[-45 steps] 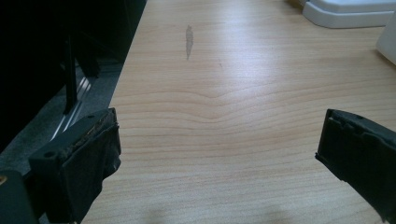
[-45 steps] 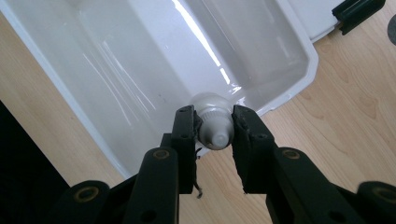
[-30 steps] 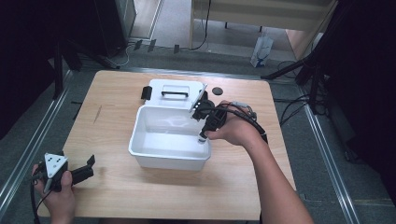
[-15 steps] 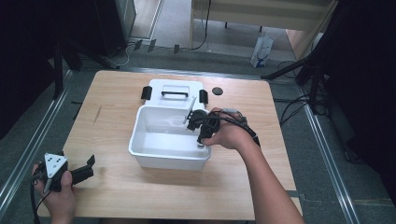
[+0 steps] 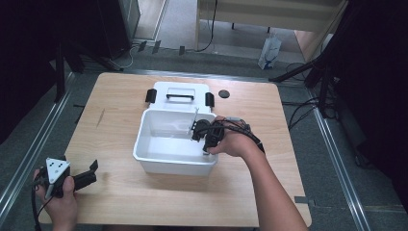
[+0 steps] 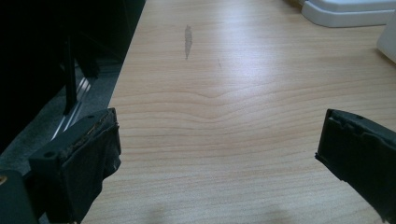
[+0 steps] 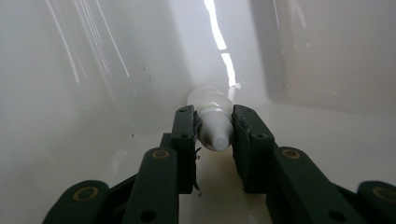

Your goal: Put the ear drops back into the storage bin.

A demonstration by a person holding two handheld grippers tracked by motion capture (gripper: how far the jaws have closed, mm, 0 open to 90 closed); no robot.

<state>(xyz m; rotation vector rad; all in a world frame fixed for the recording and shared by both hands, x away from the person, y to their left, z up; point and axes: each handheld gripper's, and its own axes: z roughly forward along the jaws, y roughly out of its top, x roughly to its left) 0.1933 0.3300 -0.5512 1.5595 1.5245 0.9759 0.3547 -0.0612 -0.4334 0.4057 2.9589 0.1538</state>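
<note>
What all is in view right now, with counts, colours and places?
white plastic bin: 1, white, table centre, open.
white plastic lid with black handle and clips: 1, white and black, flat on the table just behind the bin.
small white plastic dropper bottle: 1, white, inside the bin, gripped between the right gripper's fingers.
small black round disc: 1, black, on the table right of the lid.
light wooden table: 1, light wood, one grey smear on its left part.
white bag: 1, white, on the floor beyond the table.
left gripper: 1, black, near left table corner, fingers wide apart over bare wood.
right gripper: 1, black, reaching into the bin, shut on the bottle.
</note>
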